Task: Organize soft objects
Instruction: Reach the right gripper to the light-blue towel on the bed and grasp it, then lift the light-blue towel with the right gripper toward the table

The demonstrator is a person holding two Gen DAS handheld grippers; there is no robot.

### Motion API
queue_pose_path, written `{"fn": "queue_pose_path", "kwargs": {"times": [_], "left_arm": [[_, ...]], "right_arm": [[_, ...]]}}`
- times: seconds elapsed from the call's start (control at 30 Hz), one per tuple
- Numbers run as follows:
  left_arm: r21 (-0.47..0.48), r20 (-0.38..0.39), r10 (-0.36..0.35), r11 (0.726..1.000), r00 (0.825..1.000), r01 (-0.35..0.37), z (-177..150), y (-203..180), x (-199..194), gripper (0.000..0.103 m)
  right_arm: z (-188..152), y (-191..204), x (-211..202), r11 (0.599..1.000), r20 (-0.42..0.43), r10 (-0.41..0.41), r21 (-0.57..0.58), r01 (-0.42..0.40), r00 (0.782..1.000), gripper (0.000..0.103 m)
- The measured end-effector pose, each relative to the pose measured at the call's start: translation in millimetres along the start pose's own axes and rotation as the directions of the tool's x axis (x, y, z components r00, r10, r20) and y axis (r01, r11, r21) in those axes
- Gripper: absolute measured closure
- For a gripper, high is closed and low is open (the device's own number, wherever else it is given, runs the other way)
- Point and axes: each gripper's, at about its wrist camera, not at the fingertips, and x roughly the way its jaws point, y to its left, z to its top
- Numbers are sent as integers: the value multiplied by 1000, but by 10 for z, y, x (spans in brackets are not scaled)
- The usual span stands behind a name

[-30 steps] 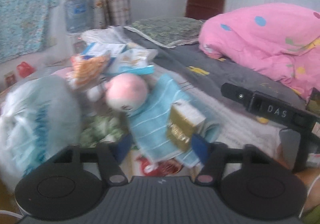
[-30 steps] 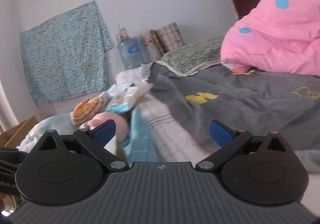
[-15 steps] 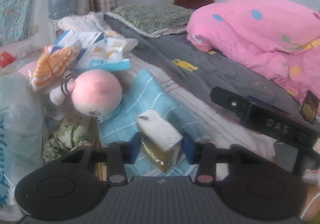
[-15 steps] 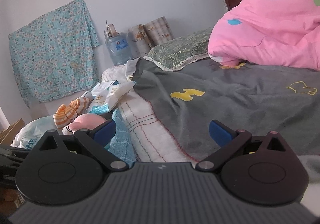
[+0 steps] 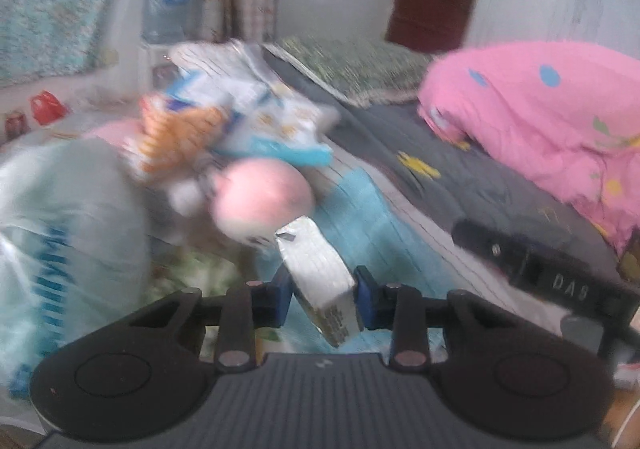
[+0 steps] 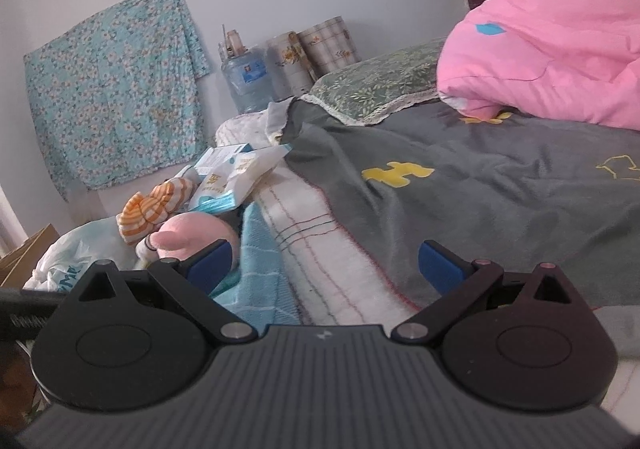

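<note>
The left gripper [image 5: 322, 295] is closing on a small soft pack [image 5: 320, 273], low in the middle of the frame. It should squeeze gently and lift slowly. The right gripper [image 6: 324, 263] is wide apart, holding nothing, above the bed [image 6: 500, 201].

— What is seen of the pack [image 5: 320, 273]?
— A small white pack with a gold-printed end is seen tilted, its upper corner leaning left, raised above the blue towel [image 5: 376, 225].
— And the towel?
— It is spread flat and striped, laid along the bed's edge beside the white blanket [image 6: 320, 249].
— Which toys are found there?
— A pink plush [image 6: 192, 237] is laid at the towel's far end, touching it. An orange-striped plush [image 6: 152, 209] is placed just behind it.
— Anything more?
— White-and-blue packets [image 6: 232, 177] are piled beyond the plush toys. Details in the left view are blurred.
</note>
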Motion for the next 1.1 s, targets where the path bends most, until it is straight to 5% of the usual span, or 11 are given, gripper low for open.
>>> {"fn": "queue_pose_path", "kwargs": {"times": [0.13,0.23,0.3,0.43,0.73,0.9,1.1], "left_arm": [[0,45,134,991,990,-134,54,151,-85,68],[47,25,281,958,959,-282,45,205,15,64],[59,21,319,946,948,-319,24,246,50,58],[48,20,304,951,952,-305,32,328,65,44],[39,54,349,936,936,-351,-67,358,7,21],[38,82,348,935,934,-352,-112,357,-88,19],[33,70,312,949,947,-315,-209,369,-160,19]], "right_arm": [[-5,134,70,999,-21,38,-24,-39,999,6],[-26,267,155,997,-55,52,-52,-55,997,8],[-46,357,236,995,-83,47,-80,-54,995,10],[-104,464,368,990,-135,7,-139,-26,991,28],[-169,518,474,972,-148,-79,-229,44,986,50],[-149,508,435,966,-122,-104,-248,71,987,81],[-123,496,382,969,-116,-78,-241,48,990,85]]}}
